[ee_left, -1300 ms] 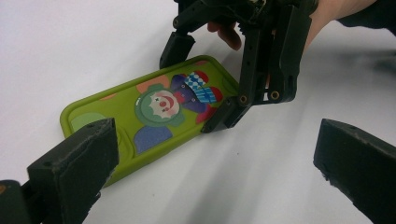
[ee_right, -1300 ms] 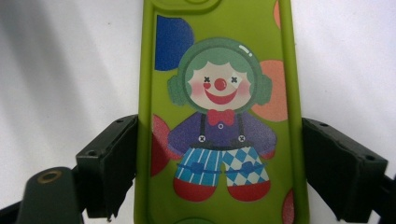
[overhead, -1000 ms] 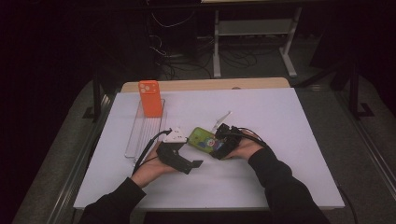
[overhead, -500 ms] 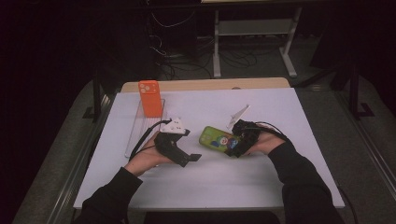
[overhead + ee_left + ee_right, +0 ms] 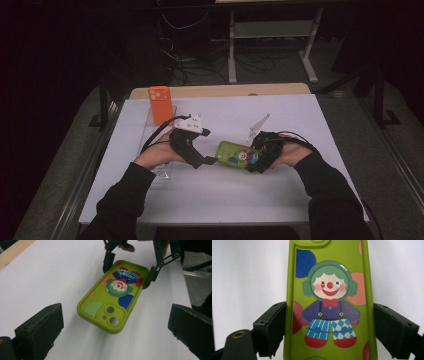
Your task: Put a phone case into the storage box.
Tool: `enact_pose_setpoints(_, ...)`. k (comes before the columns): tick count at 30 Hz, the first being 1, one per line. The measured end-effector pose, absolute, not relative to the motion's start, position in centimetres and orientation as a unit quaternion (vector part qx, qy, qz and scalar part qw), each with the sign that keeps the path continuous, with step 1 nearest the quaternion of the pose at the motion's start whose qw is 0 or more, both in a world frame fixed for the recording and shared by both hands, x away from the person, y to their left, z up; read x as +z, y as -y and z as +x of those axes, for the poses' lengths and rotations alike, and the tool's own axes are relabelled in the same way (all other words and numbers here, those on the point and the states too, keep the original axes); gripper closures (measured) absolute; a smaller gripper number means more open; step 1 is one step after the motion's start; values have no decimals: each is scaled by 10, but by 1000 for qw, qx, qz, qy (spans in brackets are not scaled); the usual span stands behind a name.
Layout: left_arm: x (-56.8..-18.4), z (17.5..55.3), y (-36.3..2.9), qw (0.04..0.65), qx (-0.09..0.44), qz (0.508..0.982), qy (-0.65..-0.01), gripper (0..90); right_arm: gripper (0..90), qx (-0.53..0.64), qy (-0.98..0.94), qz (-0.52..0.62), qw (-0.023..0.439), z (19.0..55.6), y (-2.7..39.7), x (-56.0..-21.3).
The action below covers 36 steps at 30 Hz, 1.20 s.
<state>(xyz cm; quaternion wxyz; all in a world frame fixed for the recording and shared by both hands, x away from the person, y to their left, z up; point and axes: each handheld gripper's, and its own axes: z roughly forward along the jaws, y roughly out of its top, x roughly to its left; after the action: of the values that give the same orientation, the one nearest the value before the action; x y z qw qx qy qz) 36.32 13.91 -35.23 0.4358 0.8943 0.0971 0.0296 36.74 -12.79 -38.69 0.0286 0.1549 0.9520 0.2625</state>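
Shadow swallows everything beyond the worktop [image 5: 300,200] in the high view, so only cables and a pale frame are made out toward 12 o'clock. The green phone case [image 5: 238,154] is clamped by its long sides in the right tool [image 5: 256,159], and it is seen held clear of the white sheet, with a soft shadow under it in the left tool's view. Its lower end is cut off at the bottom of the right tool's view, where the black pads [image 5: 271,327] are seen pressed against its edges. From above, the grip itself is hidden by the hand and by the tool's dark body.

The left tool [image 5: 200,161] is held with its jaws wide apart and nothing between them; its tips lie just at 9 o'clock of the case, not touching it. In its own view, only the blocky ends of the jaws are seen at the lower corners, and the case [image 5: 113,296] lies farther off, between them.

Open white surface is left at 6 o'clock of both hands and out toward 3 o'clock. At 11 o'clock an orange phone case [image 5: 160,104] is stood upright, resting on a clear tray [image 5: 150,120] whose outline is hard to trace. A small pale three-cornered piece [image 5: 260,125] is seen at 12 o'clock of the right hand.

The held case looks matte and rubbery, with rounded corners, round camera holes and a printed clown figure.
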Motion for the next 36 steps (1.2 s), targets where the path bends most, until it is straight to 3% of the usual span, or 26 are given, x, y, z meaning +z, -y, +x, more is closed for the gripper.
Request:
enact_pose_setpoints(4, -351, 360, -136, 446, 17, 892, -74, 0, 152, 256, -956, 141, 21, 361, 122, -388)
enact_pose_setpoints(13, -363, 346, -121, 402, -8, 915, -14, 0, 152, 244, -964, 101, 6, 350, 103, -391)
enact_pose_setpoints(36, -393, 340, -102, 336, -13, 942, 11, 17, 152, 258, -965, 47, 9, 336, 87, -375)
